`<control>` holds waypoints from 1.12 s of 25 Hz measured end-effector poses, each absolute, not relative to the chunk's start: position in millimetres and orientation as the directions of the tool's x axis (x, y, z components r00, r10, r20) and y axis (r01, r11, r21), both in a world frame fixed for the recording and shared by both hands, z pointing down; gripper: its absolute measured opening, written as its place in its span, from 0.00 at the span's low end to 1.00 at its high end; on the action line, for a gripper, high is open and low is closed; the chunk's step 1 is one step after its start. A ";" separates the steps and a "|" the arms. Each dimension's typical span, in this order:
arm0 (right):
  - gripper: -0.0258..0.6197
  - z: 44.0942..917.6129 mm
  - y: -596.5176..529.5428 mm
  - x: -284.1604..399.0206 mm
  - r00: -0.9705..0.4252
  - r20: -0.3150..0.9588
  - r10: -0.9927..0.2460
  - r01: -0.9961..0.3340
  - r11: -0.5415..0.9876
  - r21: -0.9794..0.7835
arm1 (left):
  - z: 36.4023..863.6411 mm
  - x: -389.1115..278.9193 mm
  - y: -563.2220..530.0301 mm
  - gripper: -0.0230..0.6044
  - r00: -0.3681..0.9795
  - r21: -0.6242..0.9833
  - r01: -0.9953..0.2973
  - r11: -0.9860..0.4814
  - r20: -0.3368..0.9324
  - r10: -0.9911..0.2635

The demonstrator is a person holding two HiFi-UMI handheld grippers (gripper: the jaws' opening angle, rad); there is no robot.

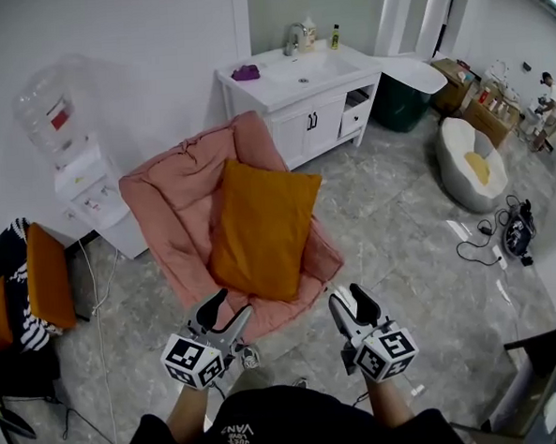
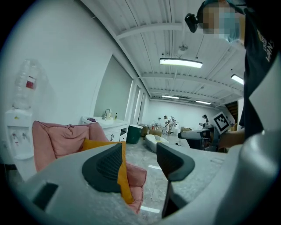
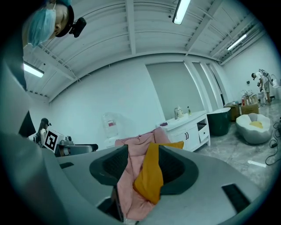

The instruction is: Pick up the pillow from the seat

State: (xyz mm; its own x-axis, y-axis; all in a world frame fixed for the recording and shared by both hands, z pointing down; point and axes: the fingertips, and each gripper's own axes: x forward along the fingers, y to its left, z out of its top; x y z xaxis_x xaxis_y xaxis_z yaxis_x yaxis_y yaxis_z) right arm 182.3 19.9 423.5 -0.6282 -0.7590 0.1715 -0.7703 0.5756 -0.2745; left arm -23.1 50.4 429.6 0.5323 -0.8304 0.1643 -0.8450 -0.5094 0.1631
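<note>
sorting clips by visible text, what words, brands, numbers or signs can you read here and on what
"VANS": upside down on the person's black shirt; the smaller print beside it is too blurred to read.
Red label on the water bottle: too small to read.
Bottles on the sink counter: labels too small to read.
Marker cubes: square patterns only, no words.

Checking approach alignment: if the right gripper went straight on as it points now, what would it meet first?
Probably the orange pillow, which shows between the jaws of the open right gripper, pink seat beside it; depth is unclear.
</note>
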 end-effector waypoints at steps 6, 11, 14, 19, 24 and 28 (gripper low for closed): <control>0.36 418.5 -20.6 150.5 -0.583 0.164 -0.796 -0.803 0.533 -0.267 | 426.4 -63.9 -0.6 0.42 0.559 0.156 -0.828 -0.538 0.149 -0.816; 0.36 421.3 -48.4 117.1 -0.550 0.166 -0.818 -0.824 0.500 -0.269 | 432.8 -105.4 -34.5 0.42 0.574 0.165 -0.818 -0.551 0.156 -0.804; 0.35 425.0 -64.1 100.5 -0.528 0.170 -0.832 -0.836 0.475 -0.275 | 439.8 -127.7 -51.8 0.42 0.585 0.169 -0.810 -0.561 0.170 -0.793; 0.35 437.8 -79.0 88.5 -0.486 0.200 -0.851 -0.858 0.420 -0.296 | 458.0 -151.2 -76.7 0.42 0.595 0.190 -0.803 -0.565 0.195 -0.780; 0.35 453.8 -95.4 90.1 -0.478 0.252 -0.841 -0.864 0.398 -0.309 | 475.6 -152.9 -97.2 0.42 0.589 0.233 -0.806 -0.545 0.220 -0.777; 0.35 470.7 -121.6 91.6 -0.493 0.286 -0.821 -0.858 0.404 -0.317 | 494.0 -151.2 -118.6 0.42 0.571 0.256 -0.818 -0.515 0.256 -0.780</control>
